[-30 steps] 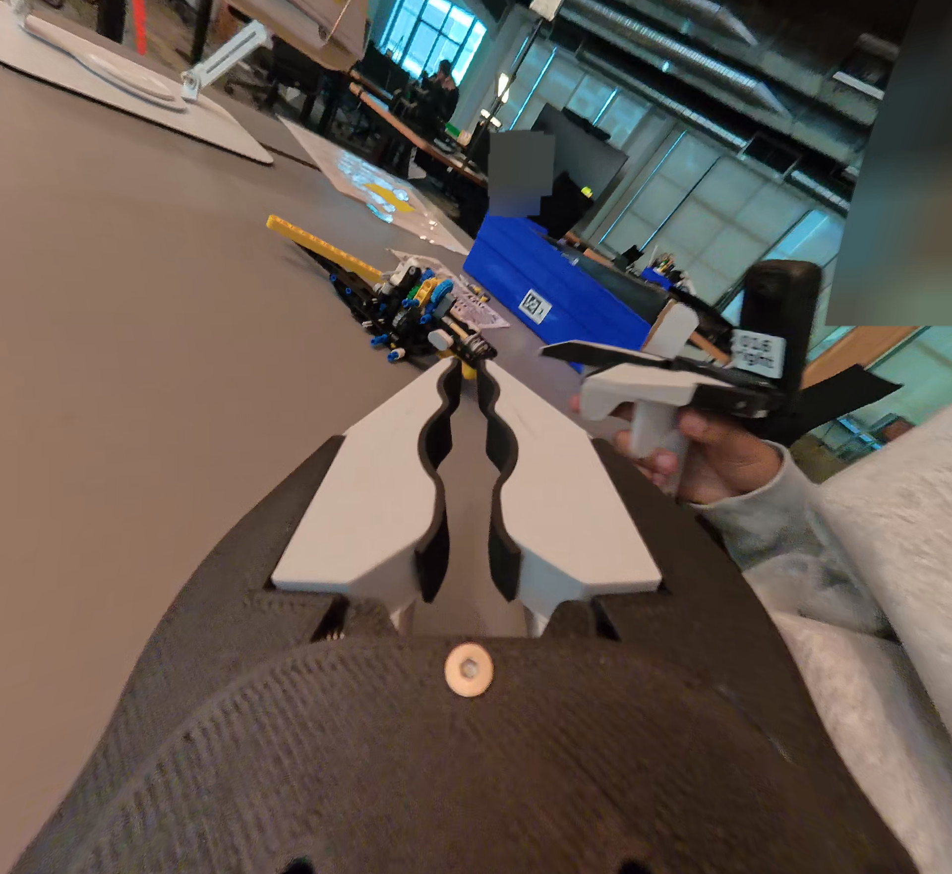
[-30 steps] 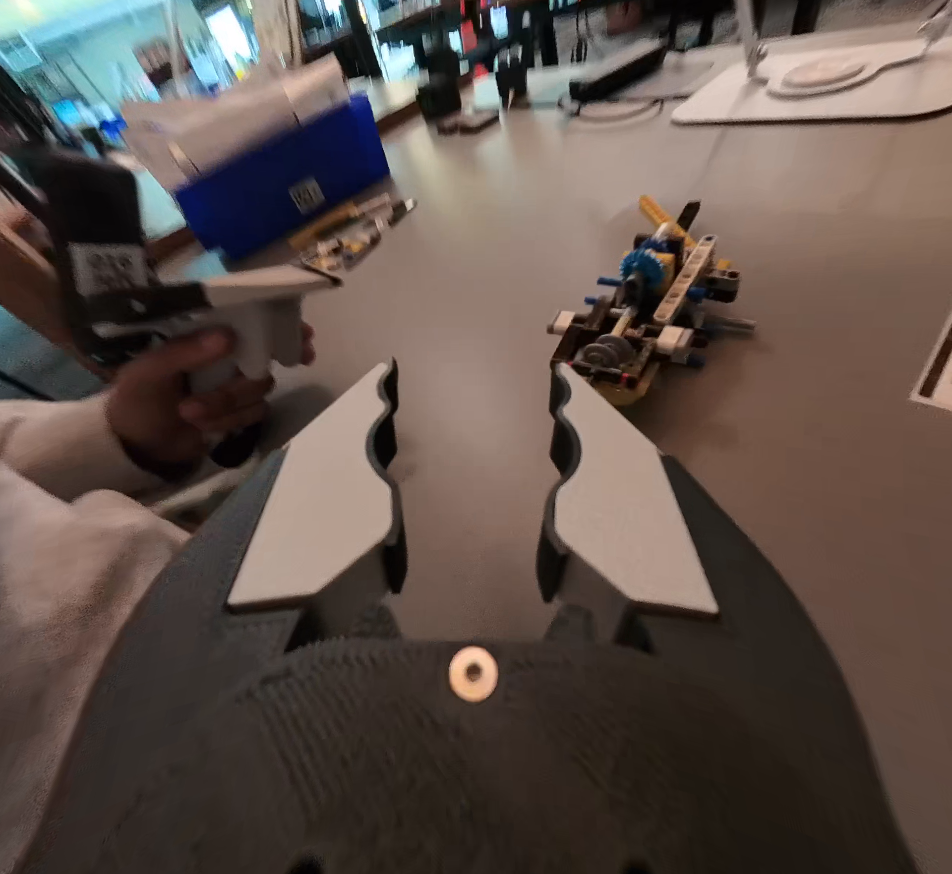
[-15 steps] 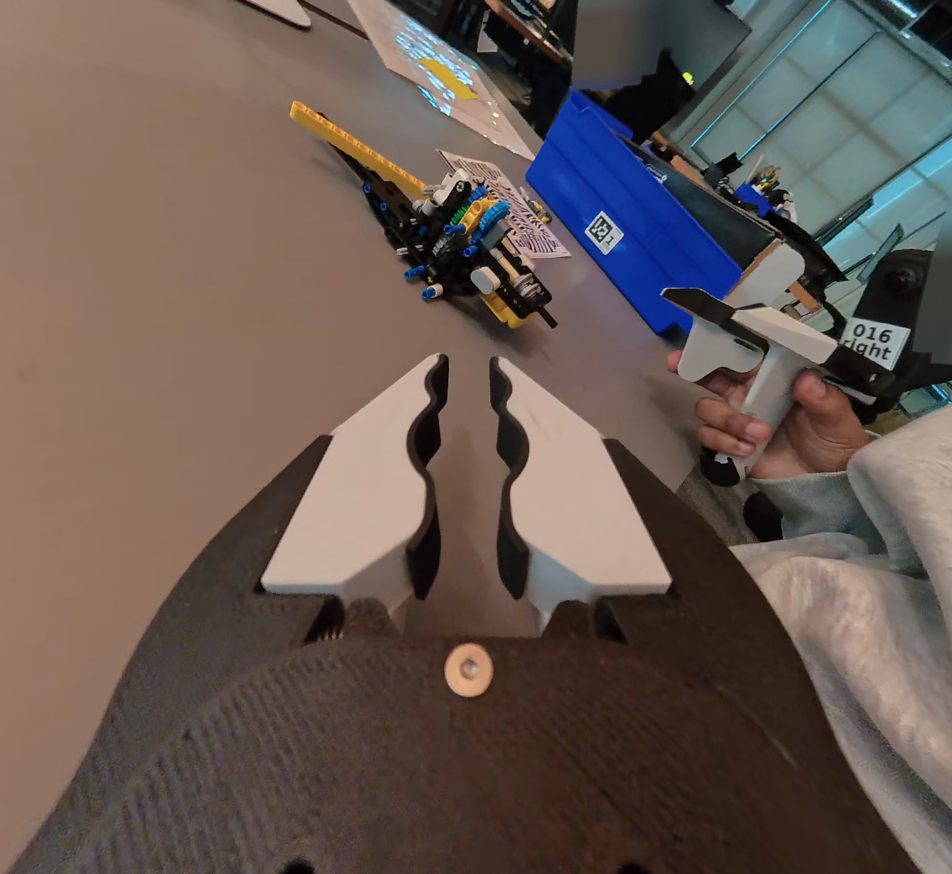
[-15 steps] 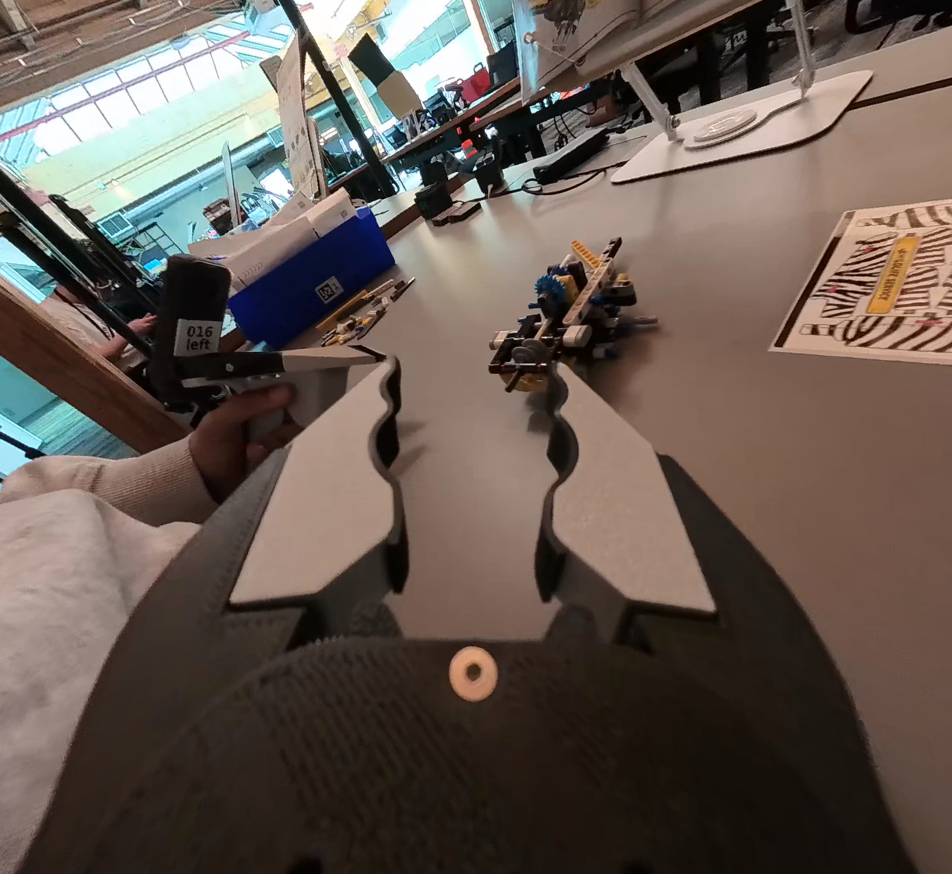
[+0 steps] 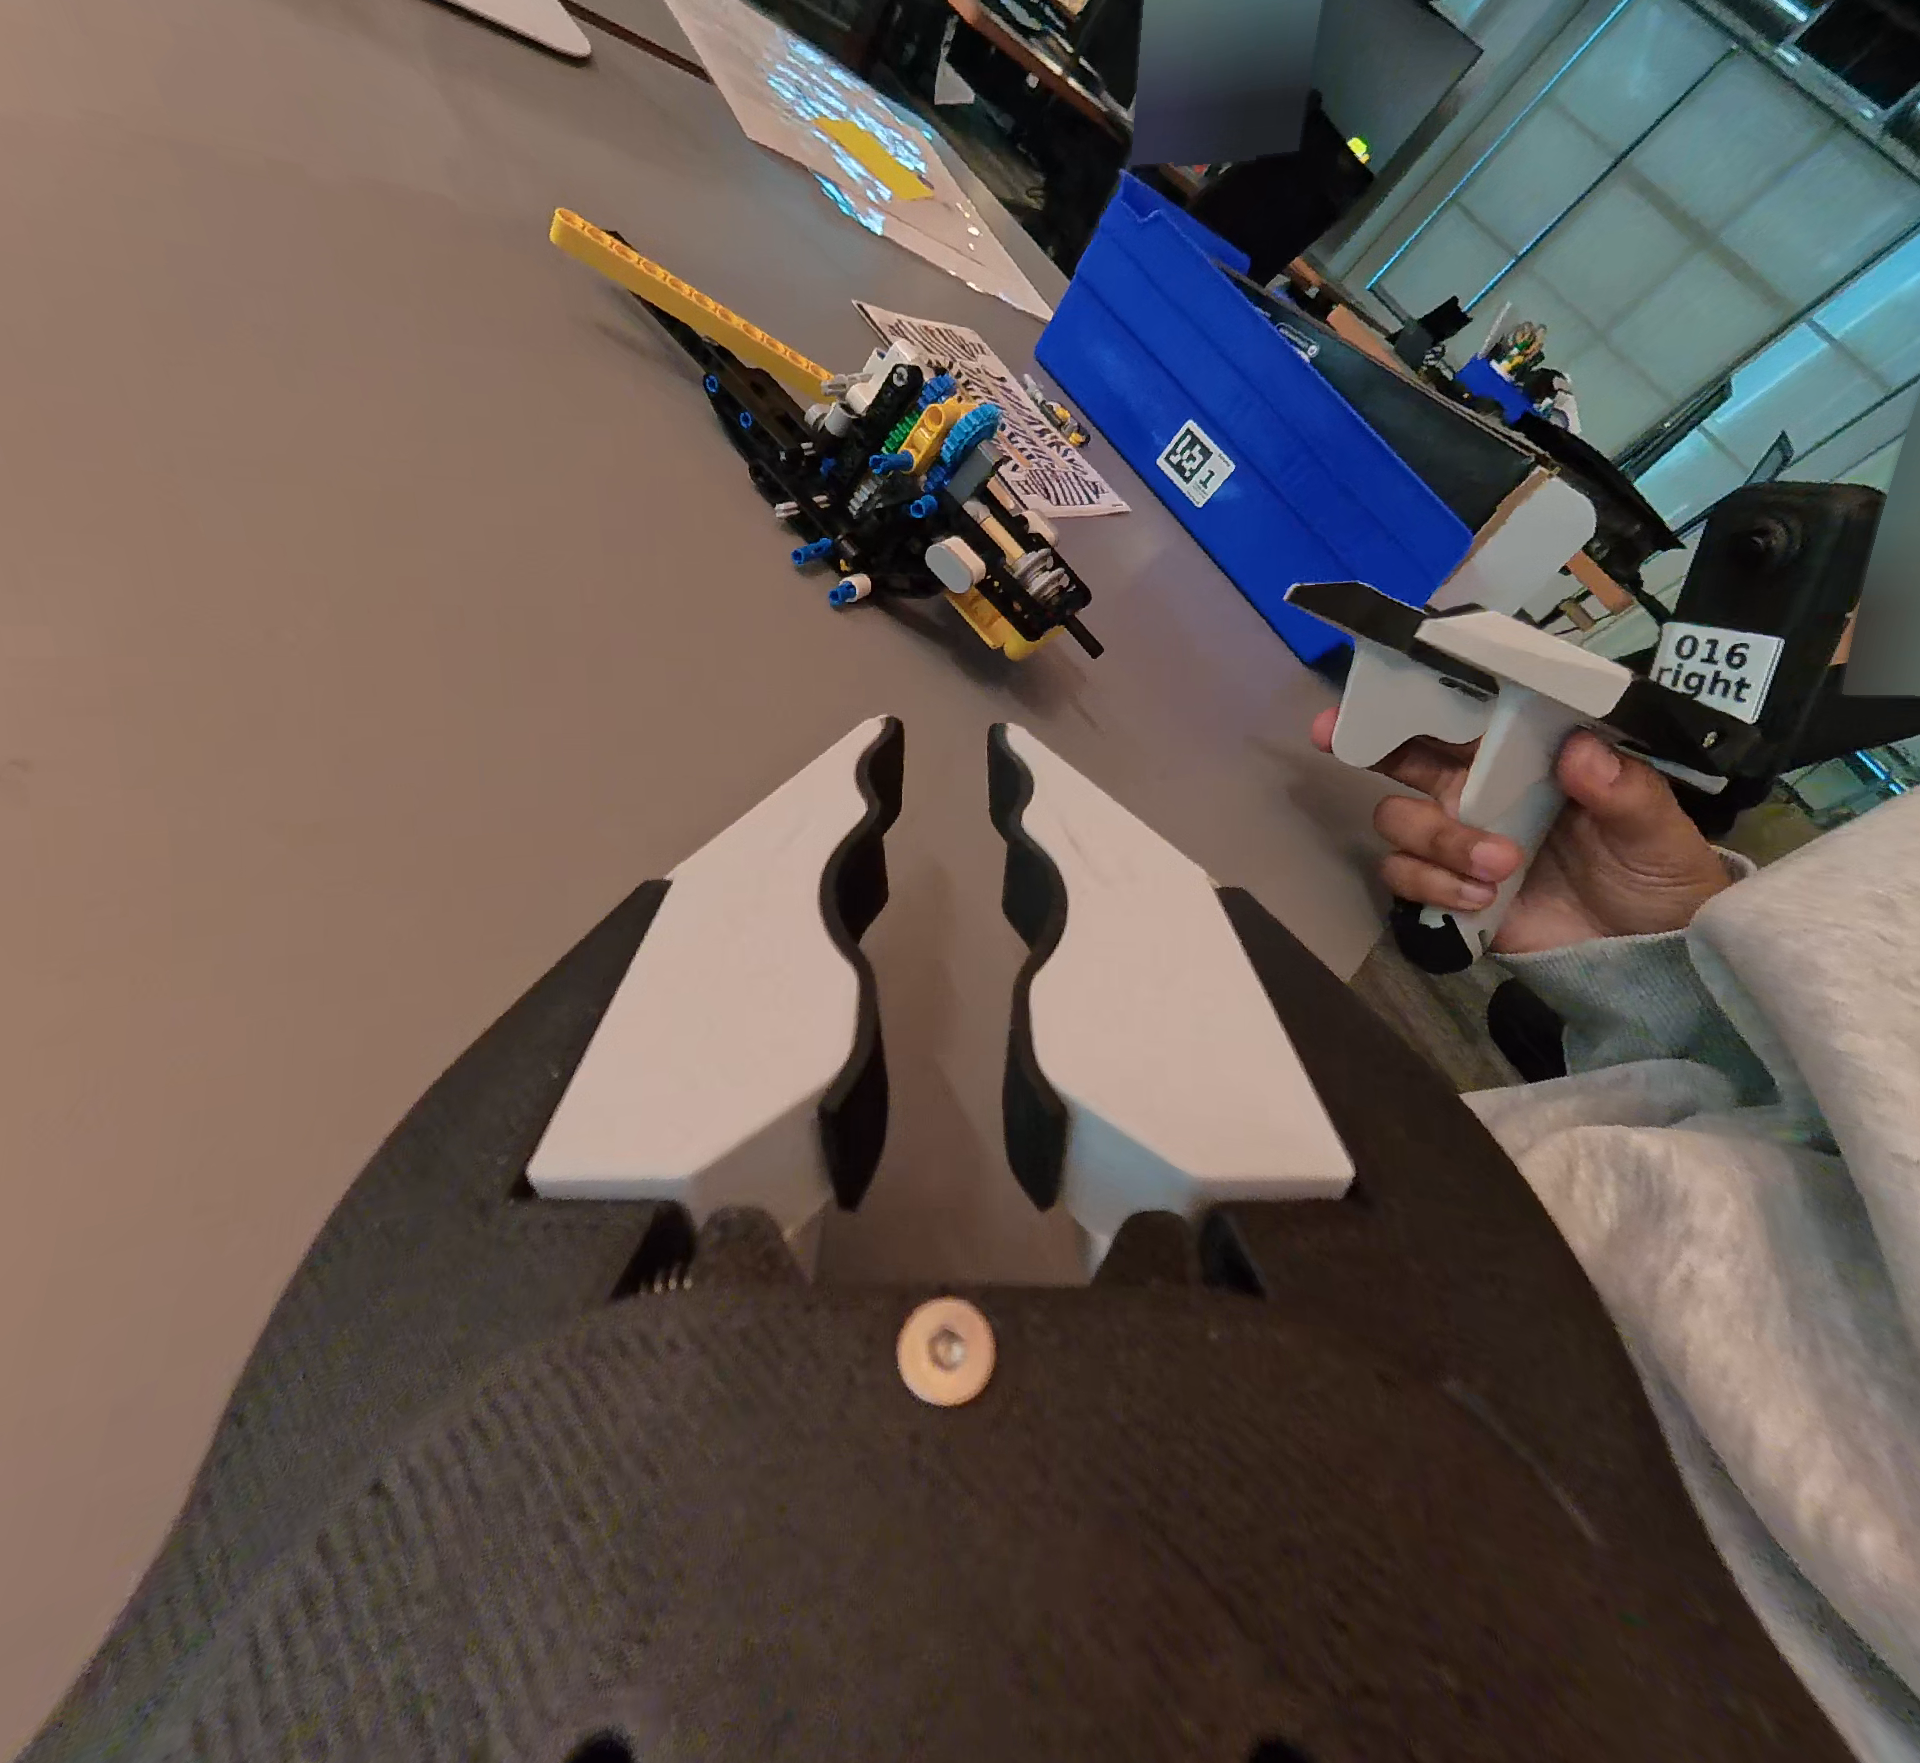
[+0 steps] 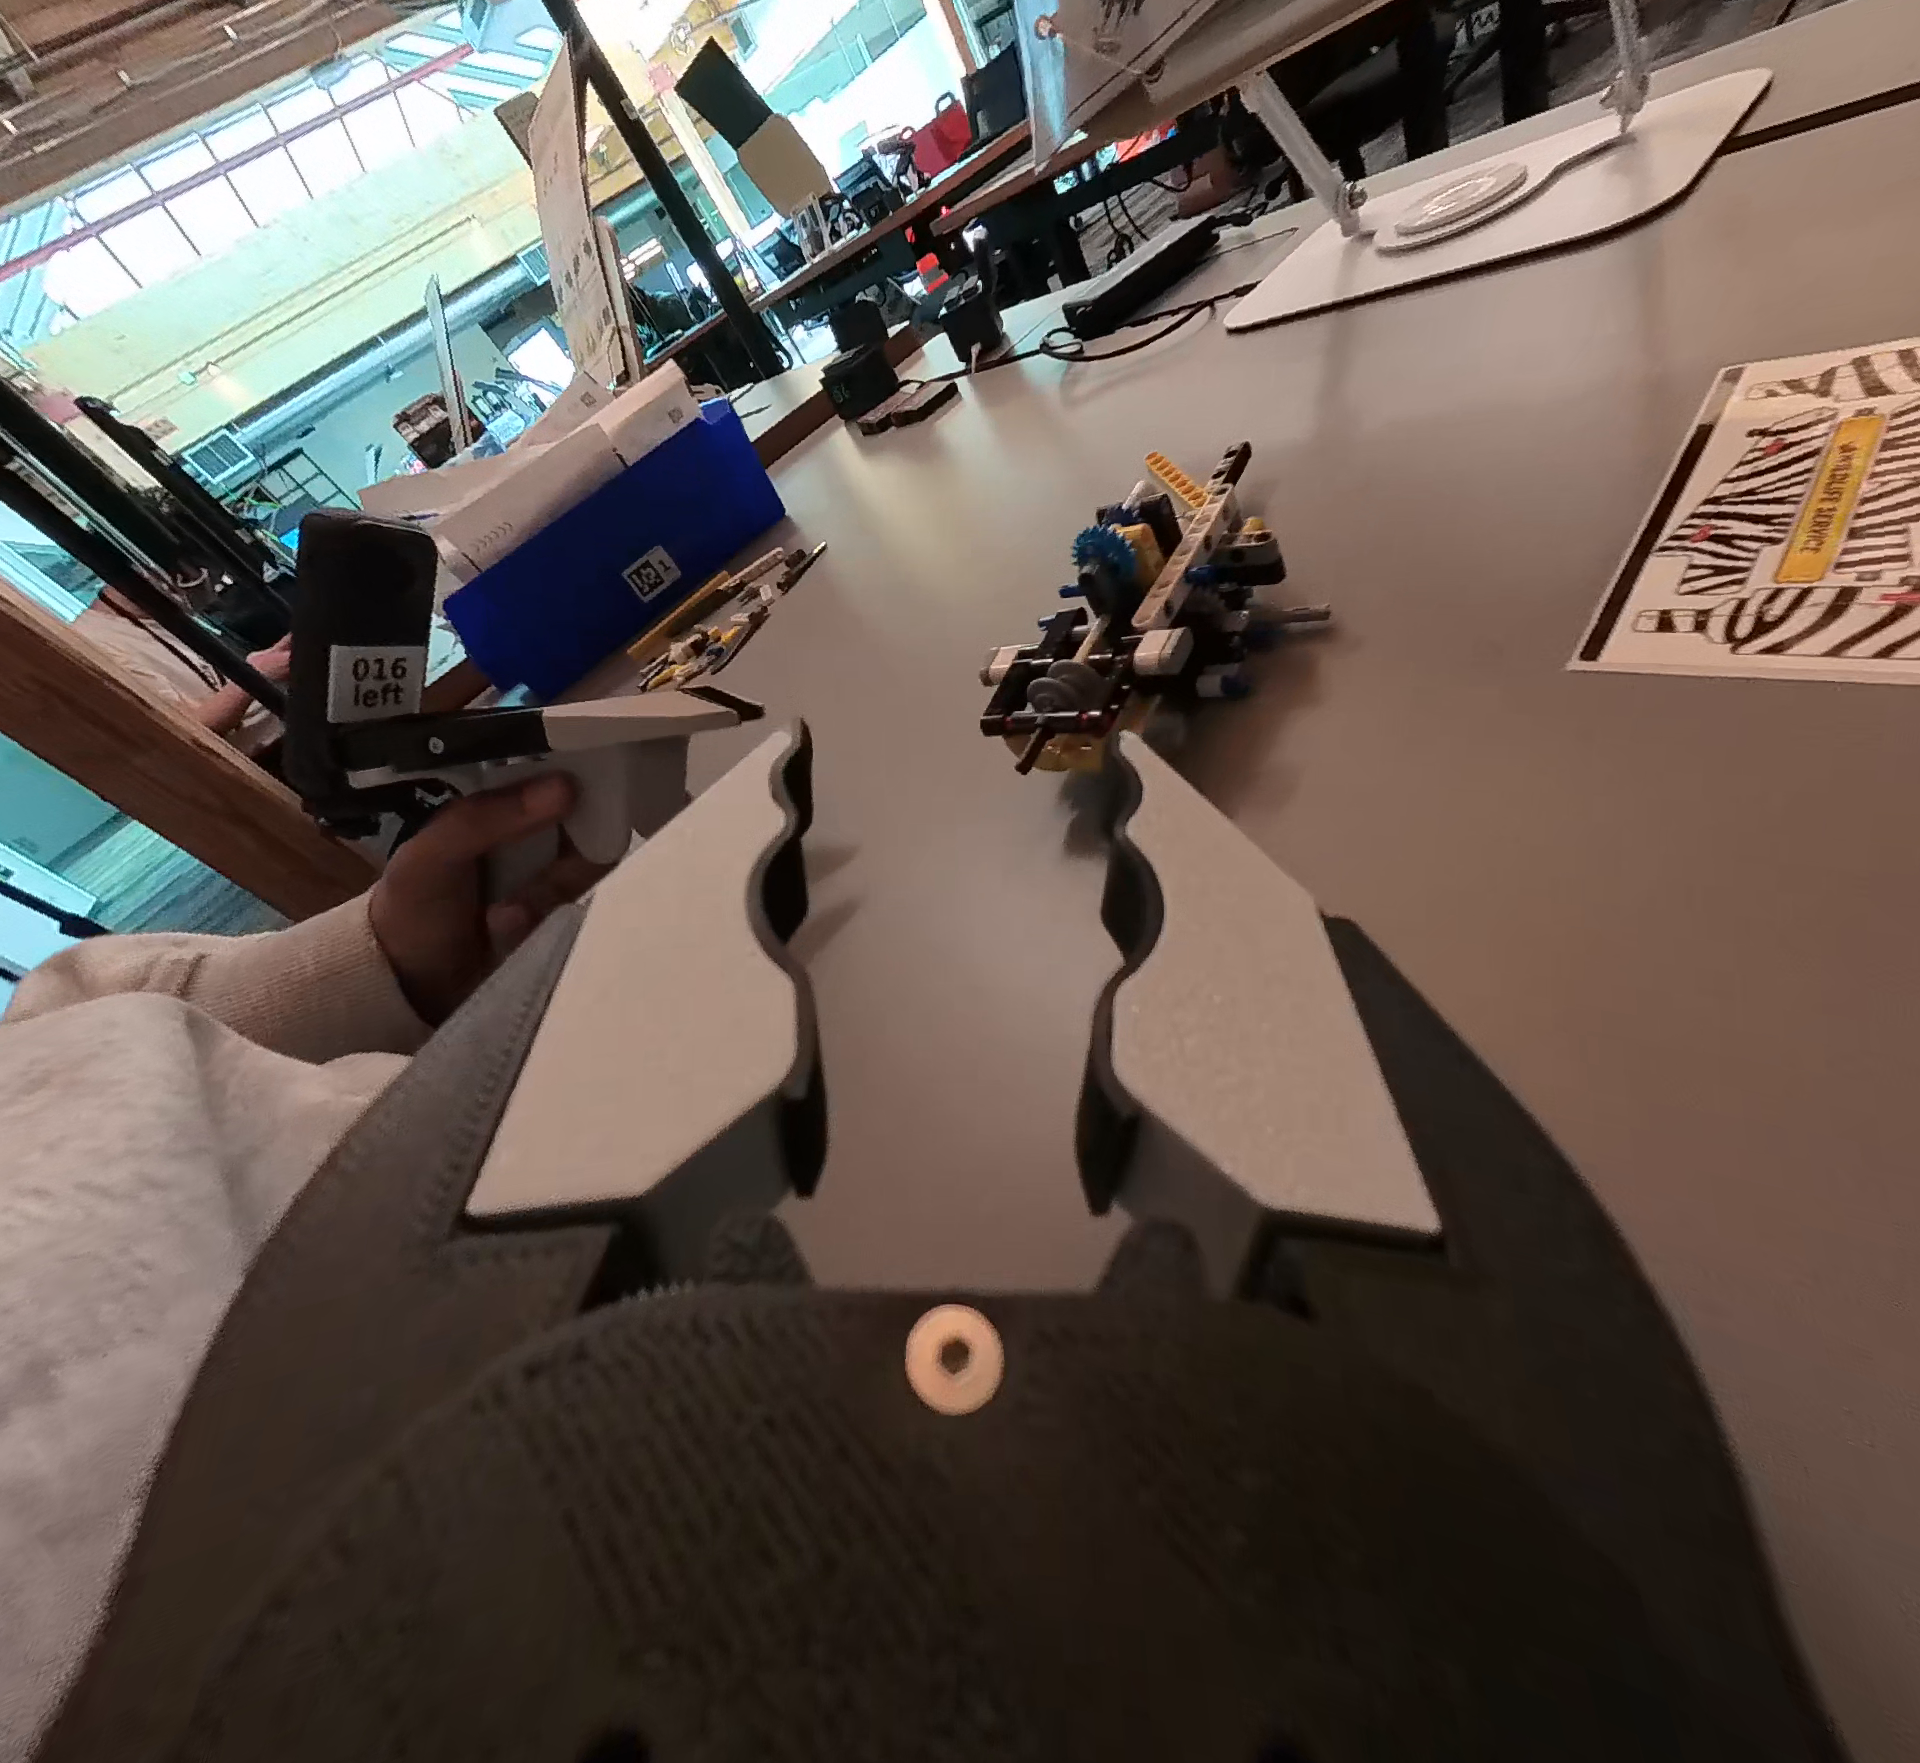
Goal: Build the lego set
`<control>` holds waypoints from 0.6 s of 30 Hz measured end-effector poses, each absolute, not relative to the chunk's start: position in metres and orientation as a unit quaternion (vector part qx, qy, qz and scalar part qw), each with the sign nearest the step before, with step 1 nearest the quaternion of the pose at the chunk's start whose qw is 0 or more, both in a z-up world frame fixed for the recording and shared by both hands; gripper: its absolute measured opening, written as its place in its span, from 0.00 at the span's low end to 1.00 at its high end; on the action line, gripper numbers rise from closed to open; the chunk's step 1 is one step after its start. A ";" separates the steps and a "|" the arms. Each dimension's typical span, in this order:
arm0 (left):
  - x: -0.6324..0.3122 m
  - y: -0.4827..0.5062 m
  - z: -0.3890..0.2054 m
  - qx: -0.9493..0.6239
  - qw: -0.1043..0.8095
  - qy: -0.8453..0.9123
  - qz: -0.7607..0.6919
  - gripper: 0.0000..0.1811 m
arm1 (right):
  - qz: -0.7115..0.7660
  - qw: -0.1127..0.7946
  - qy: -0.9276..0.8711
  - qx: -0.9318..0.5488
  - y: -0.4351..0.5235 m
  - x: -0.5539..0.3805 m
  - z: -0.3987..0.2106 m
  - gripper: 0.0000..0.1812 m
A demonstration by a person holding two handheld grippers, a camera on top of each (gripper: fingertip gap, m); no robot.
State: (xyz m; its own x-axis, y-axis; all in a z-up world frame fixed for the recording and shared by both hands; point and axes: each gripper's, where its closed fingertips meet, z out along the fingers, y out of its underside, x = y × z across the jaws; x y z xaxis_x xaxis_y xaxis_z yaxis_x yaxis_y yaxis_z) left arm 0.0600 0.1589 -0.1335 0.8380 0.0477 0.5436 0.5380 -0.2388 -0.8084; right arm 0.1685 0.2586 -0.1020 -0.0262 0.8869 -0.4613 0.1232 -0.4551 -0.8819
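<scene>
both tools are hanging empty over the near edge of the grey table [image 5: 312, 570], so the judgement is that this is the approach step, before any piece is picked up. the left gripper [image 5: 943, 728] is showing only a narrow gap between its fingertips, nearly together and holding nothing. the right gripper [image 6: 961, 747] is standing wide apart, also holding nothing.

the half-built lego model [image 6: 1138, 633] is sitting on the table just beyond the right gripper's tips and a little to their right; in the left wrist view the same model [image 5: 914, 508] is lying farther off, with a long yellow beam [image 5: 686, 295] sticking out at its far end. a few loose pieces [image 6: 717, 622] are lying near the blue bin [image 6: 613, 560], to the left of the model. a striped printed sheet [image 6: 1766, 529] is lying to the right of the model, well apart from it.

the model is looking far from finished, so most of the build is likely remaining. the next move is probably calling for one gripper to steady the model while the other is fetching a loose piece. the left gripper would need to widen first. the pieces are small and light, so a careless nudge could be sliding the model across the smooth table.
</scene>
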 end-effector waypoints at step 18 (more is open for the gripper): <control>0.060 0.160 -0.135 -0.764 0.582 -0.194 -0.202 0.16 | 0.628 0.352 -0.313 -0.620 0.291 0.183 -0.083 0.28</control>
State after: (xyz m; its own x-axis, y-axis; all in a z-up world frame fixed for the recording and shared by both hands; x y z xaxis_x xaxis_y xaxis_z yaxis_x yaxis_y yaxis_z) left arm 0.0601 0.1598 -0.1352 0.8430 0.0605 0.5346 0.5315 -0.2478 -0.8100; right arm 0.1831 0.2911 -0.0831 0.0158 0.8301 -0.5574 -0.0539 -0.5560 -0.8295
